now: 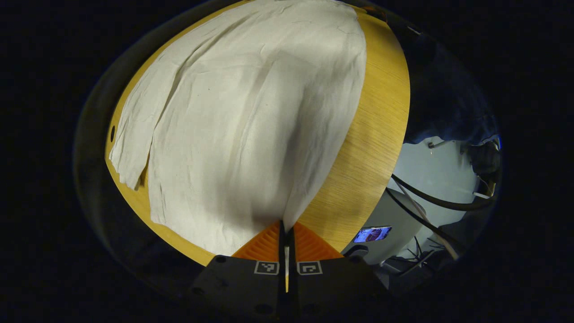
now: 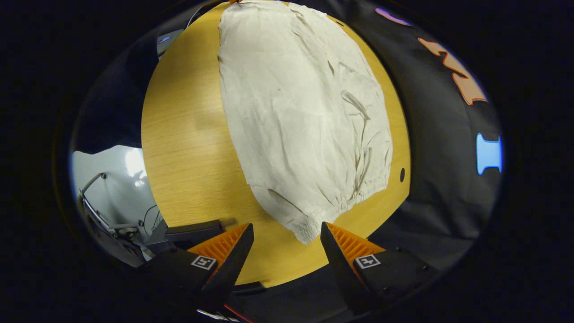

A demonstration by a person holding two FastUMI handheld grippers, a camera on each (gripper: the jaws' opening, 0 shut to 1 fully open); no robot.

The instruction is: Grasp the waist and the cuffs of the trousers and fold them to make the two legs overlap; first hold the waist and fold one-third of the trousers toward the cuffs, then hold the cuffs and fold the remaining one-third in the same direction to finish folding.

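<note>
- Trousers (image 1: 251, 125), pale cloth, lie spread on the wooden bench (image 1: 372, 148); wrinkled, one leg edge offset at the side in left gripper view.
- Left gripper (image 1: 285, 233): fingers pinched together on an edge of the trousers, cloth rising up from the tips.
- Right gripper (image 2: 287, 237): fingers wide apart, holding nothing, just above the bench w/ the gathered elastic end of the trousers (image 2: 305, 134) lying btwn and just beyond the tips.
- Small dark hole in bench (image 2: 402, 174) beside that end.
</note>
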